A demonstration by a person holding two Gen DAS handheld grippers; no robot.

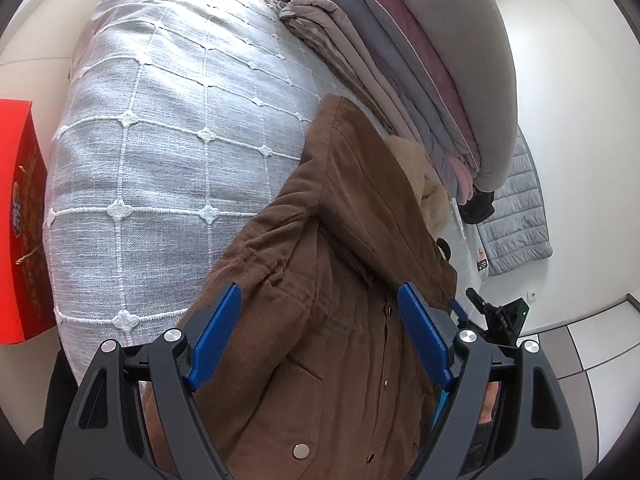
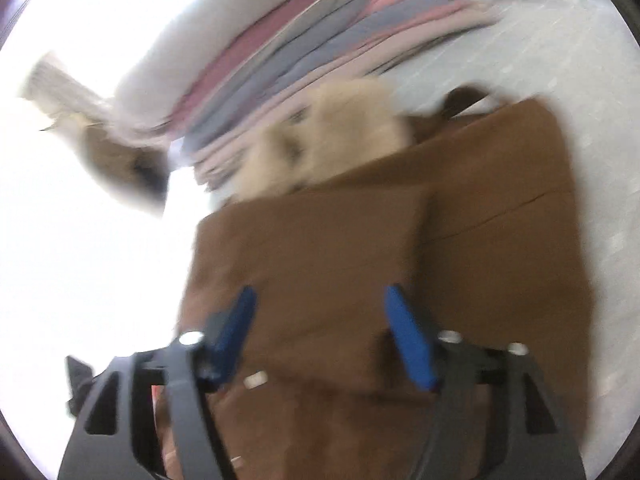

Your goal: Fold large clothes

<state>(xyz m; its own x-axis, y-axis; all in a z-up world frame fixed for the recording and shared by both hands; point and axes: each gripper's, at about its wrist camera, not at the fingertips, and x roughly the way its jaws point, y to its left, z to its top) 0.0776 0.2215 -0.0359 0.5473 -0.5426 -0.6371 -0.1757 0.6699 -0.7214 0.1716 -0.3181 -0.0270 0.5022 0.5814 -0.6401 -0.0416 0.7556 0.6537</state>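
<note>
lying on the pale grey quilted bedspread with white stitched squares, the brown corduroy coat with a cream fleece-lined hood runs from the near edge of the bed toward the far right, hood end away, snap-button front facing up. its long axis slants from near centre up to the stack of folded grey and pink blankets, which the hood nearly touches. in the blurred right wrist view a panel of the coat appears already turned over the body.

the left gripper hovers over the button placket, jaws apart, nothing between them. the right gripper also stands apart above the folded panel, clamping nothing.

risks, as i judge them: the thick padded fold may spring back open now nothing pins it; the hood may bunch against the blanket stack and skew the next fold; a pinch that catches only the top layer would drag the fold crooked.
</note>
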